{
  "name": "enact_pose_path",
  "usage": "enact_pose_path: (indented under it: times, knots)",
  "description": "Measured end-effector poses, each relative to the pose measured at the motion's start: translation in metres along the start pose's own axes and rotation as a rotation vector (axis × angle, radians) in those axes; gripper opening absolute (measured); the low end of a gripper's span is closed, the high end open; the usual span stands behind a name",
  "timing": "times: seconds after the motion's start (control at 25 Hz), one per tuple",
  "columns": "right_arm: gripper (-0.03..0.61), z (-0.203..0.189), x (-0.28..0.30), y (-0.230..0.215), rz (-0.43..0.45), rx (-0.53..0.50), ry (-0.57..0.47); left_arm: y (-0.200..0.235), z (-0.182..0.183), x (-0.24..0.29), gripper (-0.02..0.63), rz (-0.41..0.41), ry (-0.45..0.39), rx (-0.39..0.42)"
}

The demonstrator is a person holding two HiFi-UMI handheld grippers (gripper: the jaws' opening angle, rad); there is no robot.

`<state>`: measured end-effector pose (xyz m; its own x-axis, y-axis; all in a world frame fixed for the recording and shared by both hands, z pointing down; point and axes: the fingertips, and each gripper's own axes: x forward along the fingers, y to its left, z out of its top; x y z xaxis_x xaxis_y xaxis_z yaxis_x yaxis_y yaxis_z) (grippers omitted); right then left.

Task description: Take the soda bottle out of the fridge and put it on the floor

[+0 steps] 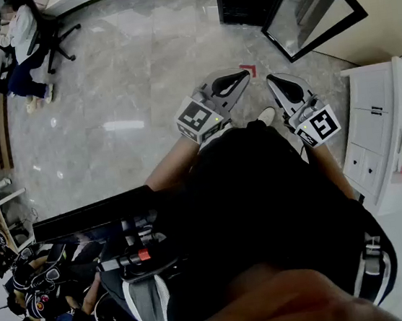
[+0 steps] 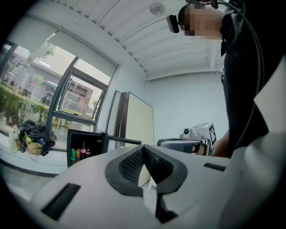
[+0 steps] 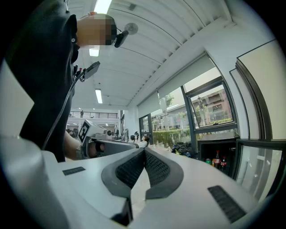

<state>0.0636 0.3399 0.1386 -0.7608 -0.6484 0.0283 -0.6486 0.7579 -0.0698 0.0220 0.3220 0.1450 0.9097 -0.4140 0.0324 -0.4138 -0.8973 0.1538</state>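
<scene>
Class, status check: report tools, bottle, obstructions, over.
Left tool, right tool shut, empty. Soda bottle upright inside open fridge. Nothing seen blocking it.

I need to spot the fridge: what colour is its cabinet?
The fridge is black, clearest in the left gripper view.

Head cam's looking steeply down over grey marble floor [image 1: 141, 91]; both gripper cams are eyeing the far black fridge [image 2: 96, 147] [image 3: 214, 148].

Soda bottle in the open fridge, far side of the room.
Small black fridge [image 2: 91, 137] sits low beneath the window, door swung open; dark, red-labelled soda bottle [image 2: 83, 150] stands upright inside, right of the cans.
</scene>
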Motion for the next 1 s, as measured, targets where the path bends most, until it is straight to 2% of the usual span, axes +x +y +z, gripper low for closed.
enact_pose_path:
  times: [0.48, 0.68, 1.0]
  knots:
    - [0.011, 0.005, -0.003, -0.008, -0.025, 0.006, -0.026, -0.005, 0.004, 0.005, 0.003, 0.011, -0.005, -0.005]
    - [0.011, 0.006, -0.011, -0.026, -0.055, 0.032, -0.047, -0.003, 0.001, 0.015, 0.003, 0.027, -0.003, -0.013]
    - [0.011, 0.007, -0.018, -0.055, -0.016, 0.001, -0.034, 0.003, 0.009, 0.047, 0.003, 0.02, -0.025, -0.022]
